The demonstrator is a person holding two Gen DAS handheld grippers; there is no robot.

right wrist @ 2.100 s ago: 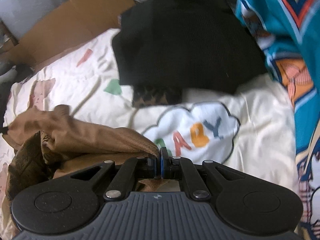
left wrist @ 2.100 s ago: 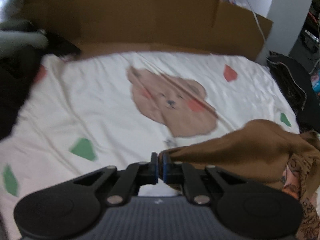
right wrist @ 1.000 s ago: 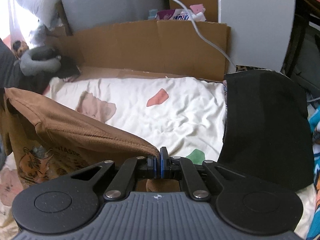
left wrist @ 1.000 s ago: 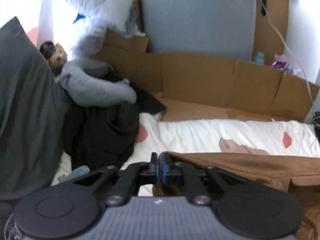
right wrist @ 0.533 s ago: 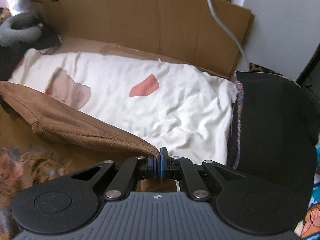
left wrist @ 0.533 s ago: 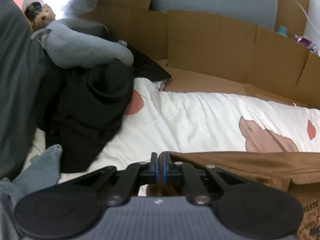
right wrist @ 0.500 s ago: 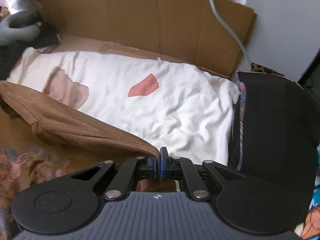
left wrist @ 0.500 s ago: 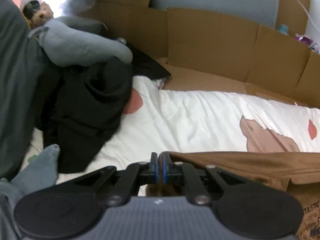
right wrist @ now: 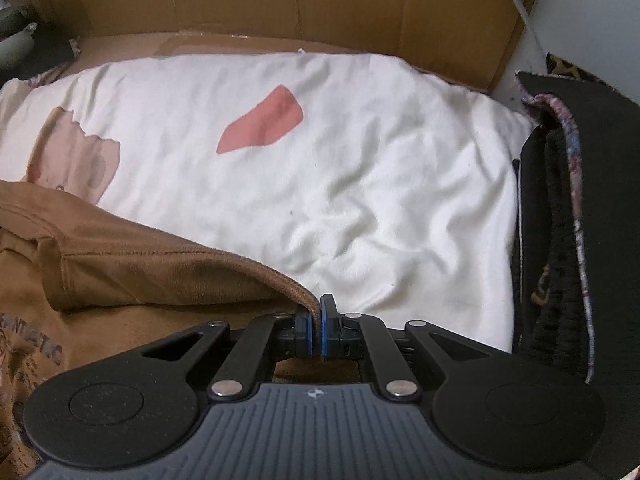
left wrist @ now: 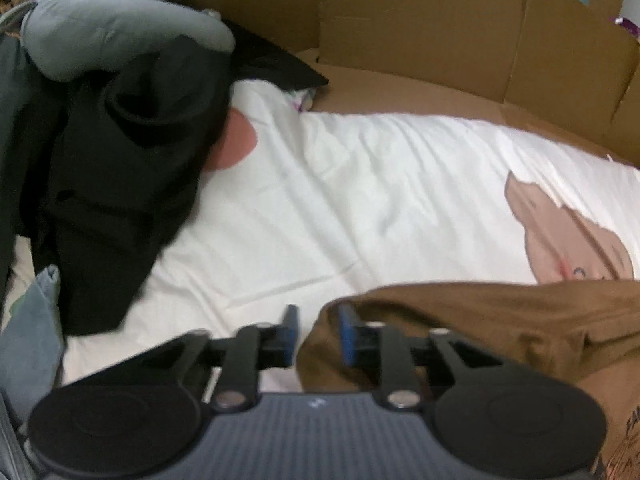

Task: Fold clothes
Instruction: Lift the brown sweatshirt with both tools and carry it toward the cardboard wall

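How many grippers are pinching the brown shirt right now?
1. The right gripper is shut on the brown shirt at its hem. The left gripper is opening; the shirt's corner lies between its jaws, unpinched.

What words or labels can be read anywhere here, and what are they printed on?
Brown garment, right wrist view: grey print at the left edge, cut off; it seems to end in "...NTASTIC", the smaller lines under it too blurred to read.
Brown garment, left wrist view: a print at the bottom right corner, only fragments, not readable.
White bed cover: pictures only, no words in view.
Cardboard: no readable text.
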